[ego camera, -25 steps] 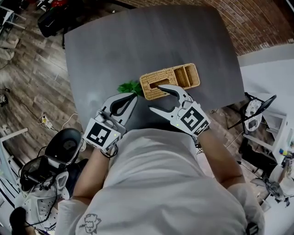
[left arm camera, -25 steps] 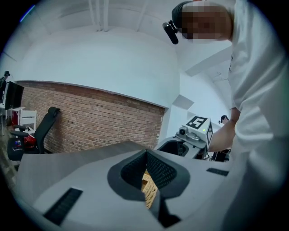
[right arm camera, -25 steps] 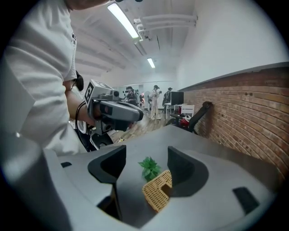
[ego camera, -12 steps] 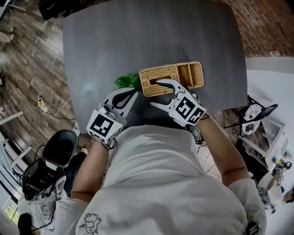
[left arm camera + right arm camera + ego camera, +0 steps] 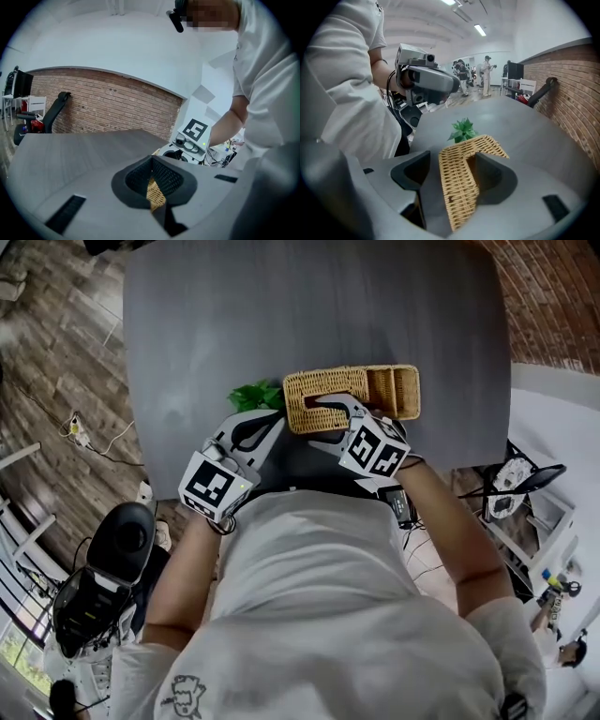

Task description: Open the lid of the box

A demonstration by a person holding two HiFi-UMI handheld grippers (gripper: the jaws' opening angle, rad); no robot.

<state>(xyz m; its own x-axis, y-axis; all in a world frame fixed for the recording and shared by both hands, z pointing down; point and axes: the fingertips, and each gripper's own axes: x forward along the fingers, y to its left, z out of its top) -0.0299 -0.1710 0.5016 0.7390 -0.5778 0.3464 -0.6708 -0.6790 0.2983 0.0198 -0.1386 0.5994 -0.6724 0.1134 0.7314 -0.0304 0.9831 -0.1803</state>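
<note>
Brick wall and plank floor lie beyond the dark grey table (image 5: 281, 306). The wicker box (image 5: 309, 388) sits toward the near edge of the tabletop, right of its middle. A small green plant (image 5: 255, 395) stands just beside its left end. The woven lid (image 5: 323, 381) covers the left part, and the right end shows bare compartments.

My right tongs (image 5: 323, 413) are open, with the jaws straddling the box's near corner and the wicker standing between them, not pinched. My left tongs (image 5: 272, 423) are closed tip to tip on nothing, near the box's left end.

I judge the weave light, fairly stiff and rough enough not to slip, though a hard squeeze might crush it. I would take the lid by its near edge. The box seems so light that it may lift or slide along with the lid, so pressing it down with my left tongs looks wise.
</note>
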